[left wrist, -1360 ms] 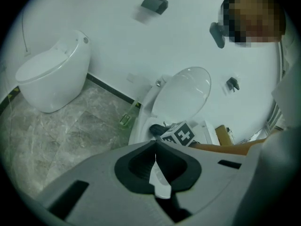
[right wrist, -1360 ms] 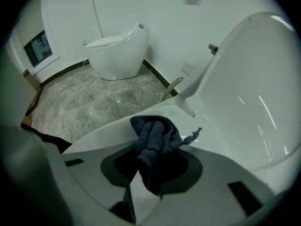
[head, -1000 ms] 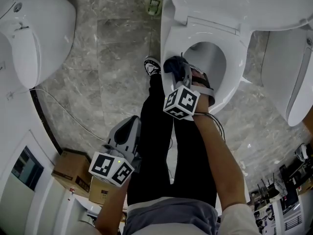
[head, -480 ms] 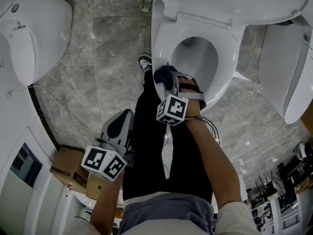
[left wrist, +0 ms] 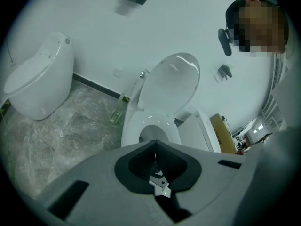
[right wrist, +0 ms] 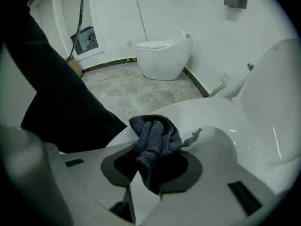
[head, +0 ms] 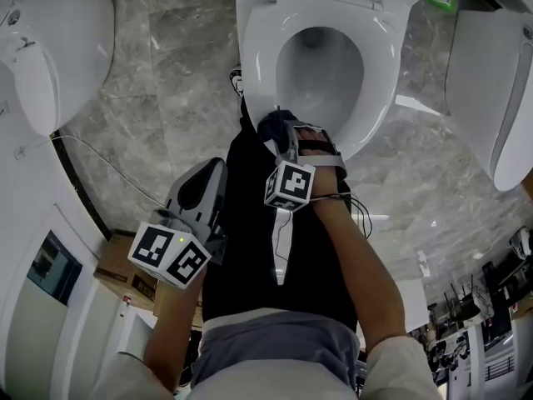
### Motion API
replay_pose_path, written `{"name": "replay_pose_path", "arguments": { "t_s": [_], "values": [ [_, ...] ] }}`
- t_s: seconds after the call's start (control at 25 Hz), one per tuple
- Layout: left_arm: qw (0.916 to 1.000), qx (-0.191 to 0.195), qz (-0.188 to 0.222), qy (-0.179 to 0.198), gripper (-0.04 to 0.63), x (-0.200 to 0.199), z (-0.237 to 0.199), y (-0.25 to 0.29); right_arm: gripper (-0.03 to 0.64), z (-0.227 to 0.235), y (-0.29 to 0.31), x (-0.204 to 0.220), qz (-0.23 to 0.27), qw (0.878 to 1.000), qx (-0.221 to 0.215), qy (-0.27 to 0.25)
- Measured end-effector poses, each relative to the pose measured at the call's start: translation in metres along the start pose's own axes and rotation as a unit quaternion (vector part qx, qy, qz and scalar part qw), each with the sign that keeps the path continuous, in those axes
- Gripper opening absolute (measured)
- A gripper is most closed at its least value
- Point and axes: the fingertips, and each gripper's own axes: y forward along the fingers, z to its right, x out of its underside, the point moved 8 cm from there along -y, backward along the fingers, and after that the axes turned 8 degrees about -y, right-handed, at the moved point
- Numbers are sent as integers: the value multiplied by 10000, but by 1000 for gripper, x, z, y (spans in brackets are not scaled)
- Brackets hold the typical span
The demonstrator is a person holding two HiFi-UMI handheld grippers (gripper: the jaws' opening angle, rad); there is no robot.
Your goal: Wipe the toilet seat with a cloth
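Dark cloth point(right wrist: 155, 132), pinched in right gripper point(right wrist: 150, 150), at toilet seat point(head: 256, 69) — left gripper point(left wrist: 155, 144) jaws together.

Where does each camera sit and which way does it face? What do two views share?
Head view: on the person's head, facing steeply down at the toilet seat; shows forearms, legs, left gripper, right gripper.
Left gripper view: on the left gripper, facing over its shut, empty jaws toward the seat and raised lid; person's head upper right.
Right gripper view: on the right gripper, facing along jaws shut on the cloth at the seat's front; trouser leg at left.
Shared: head and right gripper views show the cloth.
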Motion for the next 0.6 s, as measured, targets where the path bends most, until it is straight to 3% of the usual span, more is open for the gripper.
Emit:
{"name": "replay_pose_path", "arguments": {
  "t_s": [0.24,0.6],
  "values": [
    [9997,87,-158,163,11,11,15,6,98,-43,-16,24,-34,9983,-94,579],
    [9971,287,-460,538,11,35,43,15,98,-70,-38,52,115,9966,-36,818]
  ]
}}
